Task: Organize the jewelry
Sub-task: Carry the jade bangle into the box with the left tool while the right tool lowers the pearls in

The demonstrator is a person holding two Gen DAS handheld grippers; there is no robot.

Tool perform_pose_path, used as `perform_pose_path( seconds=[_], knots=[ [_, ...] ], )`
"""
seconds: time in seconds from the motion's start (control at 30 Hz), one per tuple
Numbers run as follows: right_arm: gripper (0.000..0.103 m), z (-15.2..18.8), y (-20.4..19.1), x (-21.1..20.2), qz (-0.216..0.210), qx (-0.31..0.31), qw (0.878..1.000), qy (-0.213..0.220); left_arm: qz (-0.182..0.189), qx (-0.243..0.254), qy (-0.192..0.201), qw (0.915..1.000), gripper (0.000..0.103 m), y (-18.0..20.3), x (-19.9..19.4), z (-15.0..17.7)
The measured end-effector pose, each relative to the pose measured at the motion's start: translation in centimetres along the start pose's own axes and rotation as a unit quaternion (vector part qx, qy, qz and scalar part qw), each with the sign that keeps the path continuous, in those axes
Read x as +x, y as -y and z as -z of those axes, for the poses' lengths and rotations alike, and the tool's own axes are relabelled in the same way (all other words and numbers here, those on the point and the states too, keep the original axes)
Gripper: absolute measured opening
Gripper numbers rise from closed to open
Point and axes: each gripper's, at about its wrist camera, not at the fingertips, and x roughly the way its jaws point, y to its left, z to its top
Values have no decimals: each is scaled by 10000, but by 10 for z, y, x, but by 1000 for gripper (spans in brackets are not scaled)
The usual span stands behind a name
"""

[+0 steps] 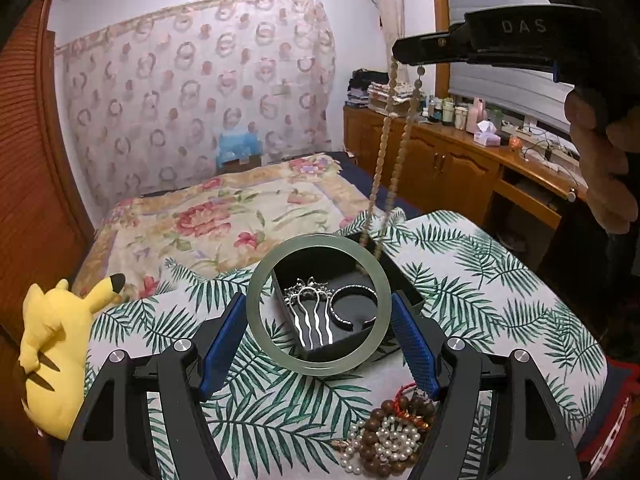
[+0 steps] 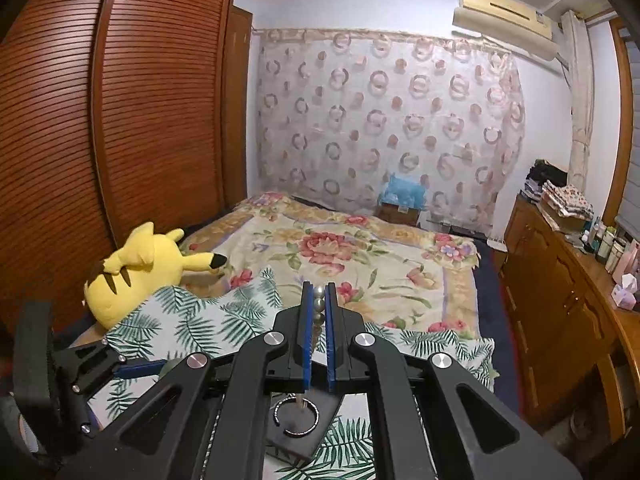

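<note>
The left gripper [image 1: 319,330] is clamping the bangle [image 1: 319,306] upright between spread pads, just ahead of the bead pile [image 1: 388,440]. Beyond it the box [image 1: 340,312] is lying open. Farther up, the right gripper [image 1: 408,56] is pinching the necklace [image 1: 390,152], dangling lengthwise over the box's far corner.

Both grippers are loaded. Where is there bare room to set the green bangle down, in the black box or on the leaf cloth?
The black box is crowded: hair comb left, silver cuff right, bead necklace dangling over its far end. Bare leaf cloth lies right of the box. Near right, the bead pile fills it.
</note>
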Motion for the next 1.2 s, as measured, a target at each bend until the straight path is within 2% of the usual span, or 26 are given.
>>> perform_pose_path(
  seconds=[0.13, 0.37, 0.5, 0.6, 0.87, 1.03, 1.2],
  knots=[
    [6, 20, 5, 27, -4, 107, 9995, -293, -35, -8, -77, 10000, 69, -2, 11, 1],
    [7, 63, 12, 72, -302, 378, 9951, -856, -68, -14, -233, 9997, 69, -4, 31, 3],
    [7, 81, 14, 84, -515, 533, 9917, -1052, -75, 6, -309, 9995, 69, -2, 40, 3],
    [10, 87, 19, 82, -614, 605, 9907, -1053, -100, 45, -359, 9993, 69, 1, 48, 2],
    [10, 110, 35, 59, -488, 632, 9921, -971, -196, 141, -543, 9982, 69, 13, 78, -4],
    [11, 138, 42, 46, -506, 710, 9911, -1006, -276, 144, -691, 9971, 69, 17, 103, -4],
    [11, 162, 46, 40, -489, 731, 9900, -1104, -326, 119, -696, 9970, 69, 19, 111, -5]
  ],
)
